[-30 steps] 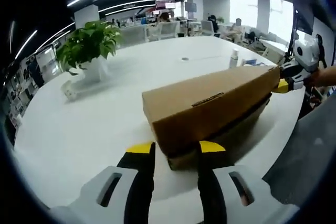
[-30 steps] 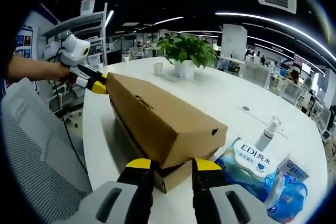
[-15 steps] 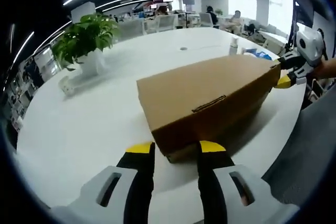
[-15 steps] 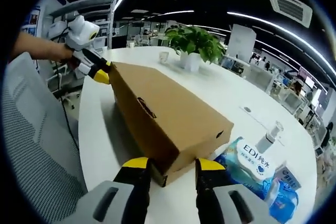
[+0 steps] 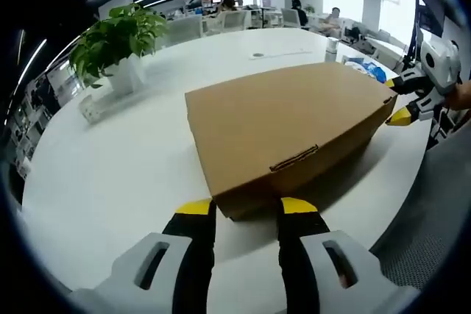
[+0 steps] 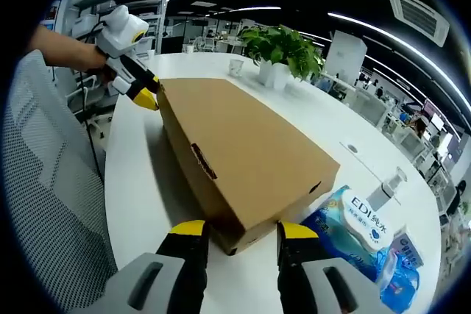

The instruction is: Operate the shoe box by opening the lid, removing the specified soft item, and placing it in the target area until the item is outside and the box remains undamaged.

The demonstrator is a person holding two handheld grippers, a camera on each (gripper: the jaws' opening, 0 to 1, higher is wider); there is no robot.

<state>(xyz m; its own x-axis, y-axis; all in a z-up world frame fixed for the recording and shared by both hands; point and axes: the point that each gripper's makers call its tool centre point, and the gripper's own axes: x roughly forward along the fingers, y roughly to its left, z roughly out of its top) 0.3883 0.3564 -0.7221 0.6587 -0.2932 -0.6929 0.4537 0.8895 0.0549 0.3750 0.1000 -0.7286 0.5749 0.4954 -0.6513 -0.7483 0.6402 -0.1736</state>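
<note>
Left gripper view: our left gripper (image 5: 245, 209) sits at six o'clock, its yellow-tipped jaws spread apart astride the near end of the shoe box (image 5: 287, 126), whose lid is down. At three o'clock our right gripper (image 5: 403, 101) meets the far end. Beyond, at ten o'clock, a potted plant (image 5: 118, 42) stands on the white table (image 5: 110, 174). In the right gripper view our right gripper (image 6: 238, 232) likewise straddles its end of the box, jaws apart; a packet of wipes (image 6: 359, 218) and a spray bottle (image 6: 388, 186) lie at four o'clock. We judge the lid-opening step is in hand; next we must hook the lid's rim and raise it gently. The soft item is hidden.
</note>
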